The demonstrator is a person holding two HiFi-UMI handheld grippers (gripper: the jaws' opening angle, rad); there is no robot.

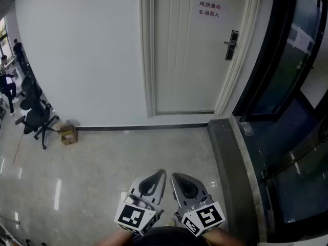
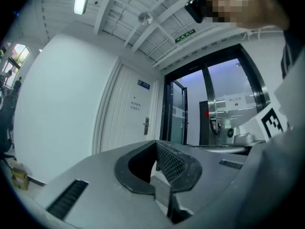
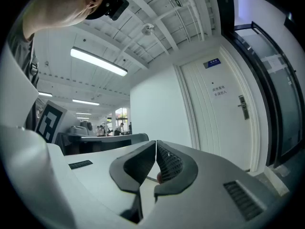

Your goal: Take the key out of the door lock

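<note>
A white door (image 1: 192,50) stands shut in the far wall, with a black lock and lever handle (image 1: 231,44) at its right edge. The door lock (image 2: 146,126) shows small in the left gripper view, and the door lock (image 3: 243,107) in the right gripper view too. No key is discernible at this distance. Both grippers are held low and close to the person, far from the door. My left gripper (image 1: 160,174) is shut with nothing in it. My right gripper (image 1: 176,178) is shut and empty beside it.
A red-lettered notice (image 1: 209,9) hangs on the door. Dark glass doors (image 1: 287,65) run along the right, behind a grey stone threshold (image 1: 228,163). A black office chair (image 1: 37,114) and a cardboard box (image 1: 67,134) stand at the left wall. People are far left.
</note>
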